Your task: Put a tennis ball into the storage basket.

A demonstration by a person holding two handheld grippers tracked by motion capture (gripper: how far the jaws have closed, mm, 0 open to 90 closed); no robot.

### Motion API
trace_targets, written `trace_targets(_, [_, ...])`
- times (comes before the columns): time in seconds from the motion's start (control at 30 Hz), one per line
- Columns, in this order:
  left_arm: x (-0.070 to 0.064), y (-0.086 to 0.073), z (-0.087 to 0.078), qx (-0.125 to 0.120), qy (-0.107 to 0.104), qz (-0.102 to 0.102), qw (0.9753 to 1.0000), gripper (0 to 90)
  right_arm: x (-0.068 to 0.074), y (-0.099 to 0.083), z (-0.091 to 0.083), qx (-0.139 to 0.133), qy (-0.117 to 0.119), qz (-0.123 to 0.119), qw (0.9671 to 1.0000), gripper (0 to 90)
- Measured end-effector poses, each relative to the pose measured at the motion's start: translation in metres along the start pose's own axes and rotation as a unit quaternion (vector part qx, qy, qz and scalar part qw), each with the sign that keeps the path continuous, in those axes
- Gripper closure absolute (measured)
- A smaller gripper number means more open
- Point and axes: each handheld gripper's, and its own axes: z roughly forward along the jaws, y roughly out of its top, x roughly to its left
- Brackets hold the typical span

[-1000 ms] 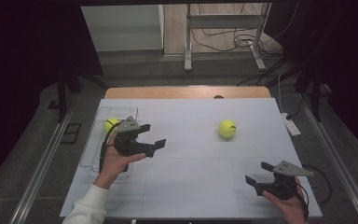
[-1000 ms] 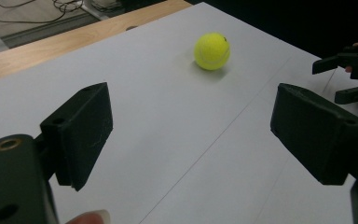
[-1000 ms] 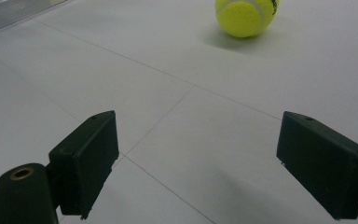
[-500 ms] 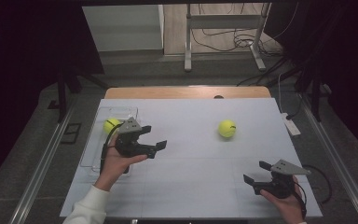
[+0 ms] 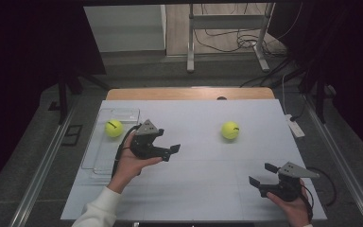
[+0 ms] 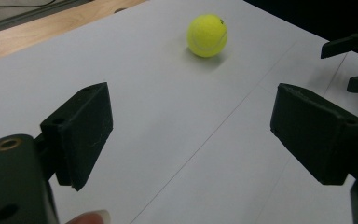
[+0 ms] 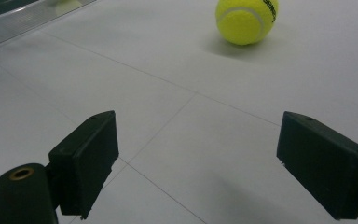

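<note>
A: Where does the tennis ball [image 5: 230,130] sit just now?

B: On the bare white table [image 5: 203,189], right of centre and toward the far side. In the left gripper view it [image 6: 207,35] lies ahead of the jaws, well apart from them, with open tabletop between.

A: And the left gripper [image 5: 166,145]?

B: Held in the person's left hand [image 5: 131,163] over the left-middle of the table, jaws spread wide with nothing between them. It points right, toward the ball.

A: The right gripper [image 5: 261,175]?

B: Near the right front corner, held low in the right hand [image 5: 294,208]. Its jaws are also parted wide and empty. In the right gripper view the ball [image 7: 247,19] is up ahead on the far side, off to the right of the gap between the jaws.

A: Anything else around?

B: A second tennis ball [image 5: 114,127] lies inside a clear tray [image 5: 123,112] at the left edge, just left of the left gripper. A corner of that tray [image 7: 32,21] shows in the right gripper view too.

A: Anything in the way?

B: No; only flat tabletop lies between either gripper and the ball on the table.

A: Materials?

B: The balls are fuzzy yellow-green felt with a pale curved seam and dark lettering. The tray looks like transparent plastic, rectangular, with low walls. The table is smooth matte white with thin grid lines and a wooden strip [image 5: 189,93] at its far edge. The jaw pads are blocky, matte black.
</note>
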Motion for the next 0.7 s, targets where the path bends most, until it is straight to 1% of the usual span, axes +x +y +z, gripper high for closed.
trace_targets(0.13, [-0.005,0.006,0.007,-0.004,-0.005,-0.001,1.0000,14.2,0.002,0.000,-0.002,-0.001,0.001,-0.003,1.0000,13.0])
trace_targets(0.2, [-0.006,0.011,0.013,0.001,-0.007,0.002,1.0000,14.1,0.002,0.001,-0.002,-0.003,0.003,-0.002,1.0000,13.0])
trace_targets(0.27, [-0.006,0.012,0.014,0.002,-0.007,0.001,1.0000,14.2,0.003,0.001,-0.002,-0.002,0.004,-0.002,1.0000,13.0])
trace_targets(0.33, [-0.007,0.015,0.020,0.005,-0.007,0.002,1.0000,14.1,0.003,0.000,-0.002,-0.002,0.005,-0.002,1.0000,12.9])
trace_targets(0.7, [-0.002,0.018,0.034,0.016,-0.003,-0.009,0.9998,14.2,0.003,0.000,-0.001,-0.002,0.007,-0.002,1.0000,12.9])
